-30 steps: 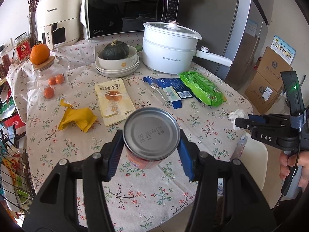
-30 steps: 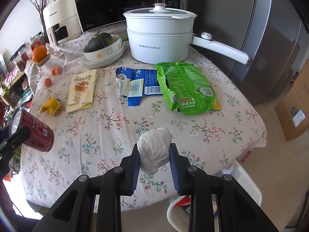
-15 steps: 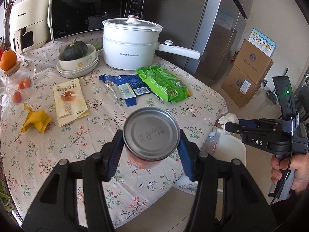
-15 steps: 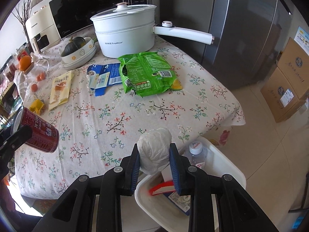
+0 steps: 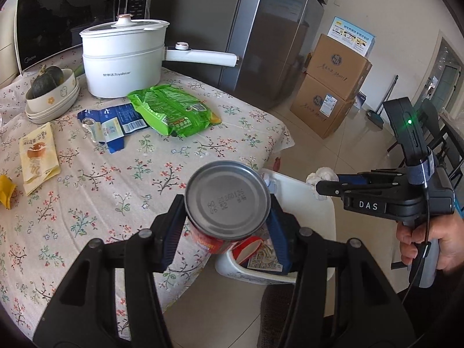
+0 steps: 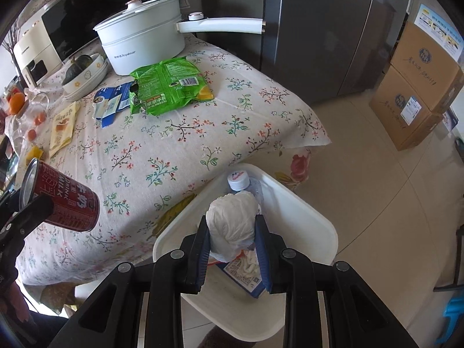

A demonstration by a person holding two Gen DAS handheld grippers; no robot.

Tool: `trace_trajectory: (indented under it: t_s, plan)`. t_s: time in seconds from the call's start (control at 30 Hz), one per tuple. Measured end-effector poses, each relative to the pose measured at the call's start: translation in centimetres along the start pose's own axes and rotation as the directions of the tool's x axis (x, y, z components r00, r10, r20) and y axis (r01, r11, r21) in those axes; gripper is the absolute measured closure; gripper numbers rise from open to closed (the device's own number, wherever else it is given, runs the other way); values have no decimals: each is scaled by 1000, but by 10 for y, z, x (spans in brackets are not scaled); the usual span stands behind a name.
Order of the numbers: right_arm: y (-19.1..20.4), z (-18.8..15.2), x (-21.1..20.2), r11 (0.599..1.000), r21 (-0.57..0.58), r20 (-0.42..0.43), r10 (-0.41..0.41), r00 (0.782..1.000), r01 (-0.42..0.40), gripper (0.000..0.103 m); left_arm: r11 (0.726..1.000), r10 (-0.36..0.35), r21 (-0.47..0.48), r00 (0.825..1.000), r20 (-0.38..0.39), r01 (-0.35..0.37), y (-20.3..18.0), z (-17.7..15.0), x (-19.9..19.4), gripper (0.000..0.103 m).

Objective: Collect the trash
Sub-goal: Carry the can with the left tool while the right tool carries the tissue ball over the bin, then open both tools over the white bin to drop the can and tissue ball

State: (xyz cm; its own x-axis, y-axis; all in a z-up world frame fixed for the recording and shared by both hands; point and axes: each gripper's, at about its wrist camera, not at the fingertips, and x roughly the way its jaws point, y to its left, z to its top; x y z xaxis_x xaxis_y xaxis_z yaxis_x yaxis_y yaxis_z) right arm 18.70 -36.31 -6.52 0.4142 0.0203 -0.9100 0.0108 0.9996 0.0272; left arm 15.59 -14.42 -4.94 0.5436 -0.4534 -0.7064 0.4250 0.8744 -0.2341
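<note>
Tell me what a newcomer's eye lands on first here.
First, the red drink can with its silver base, clamped in the left gripper over the floral-clothed table's edge. Next, the crumpled white tissue wad, pinched in the right gripper above the white plastic bin on the floor beside the table. Behind, a bright green snack bag lies before the white electric pot.

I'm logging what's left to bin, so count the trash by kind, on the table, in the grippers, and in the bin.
Wrappers and packets on the table: 4 (green bag, blue wrapper, beige packet, yellow wrapper)
Cans held: 1 (red can)
Tissue wads held: 1 (tissue wad)
Bottles in the white bin: 1 (bottle)
Cartons in bin: 1 (carton)
Total: 8
</note>
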Motion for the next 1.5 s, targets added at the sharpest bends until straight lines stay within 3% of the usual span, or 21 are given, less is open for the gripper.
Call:
trace_trajectory:
  t_s: [0.2, 0.47, 0.8, 0.83, 0.9, 0.93, 1.4, 1.5]
  plan:
    - [-27, -16, 11, 999, 34, -60, -15, 998, 17, 73, 995, -75, 67, 996, -51, 78, -33, -16, 23, 47]
    - [-47, -30, 18, 998, 45, -100, -32, 994, 37, 73, 984, -82, 150, 992, -91, 95, -59, -35, 50, 47]
    - [-57, -35, 20, 997, 58, -119, -34, 992, 41, 73, 975, -102, 188, 989, -108, 120, -67, -39, 63, 46]
    - [-57, -35, 20, 997, 58, -121, -35, 992, 42, 73, 976, -95, 186, 989, -111, 114, -67, -38, 63, 46]
    - [-58, -35, 20, 997, 59, -123, -37, 992, 44, 73, 980, -46, 190, 994, -95, 63, -66, -36, 61, 28]
    - [-57, -35, 21, 997, 60, -124, -36, 992, 44, 73, 980, -26, 192, 997, -77, 41, -65, -36, 58, 25]
    - [-47, -34, 25, 998, 41, -138, -35, 990, 41, 72, 984, 105, 151, 993, -51, -96, -32, -29, 40, 20]
    - [-46, -33, 25, 998, 48, -138, -25, 990, 32, 65, 983, 114, 148, 992, -51, -106, -29, -29, 38, 20]
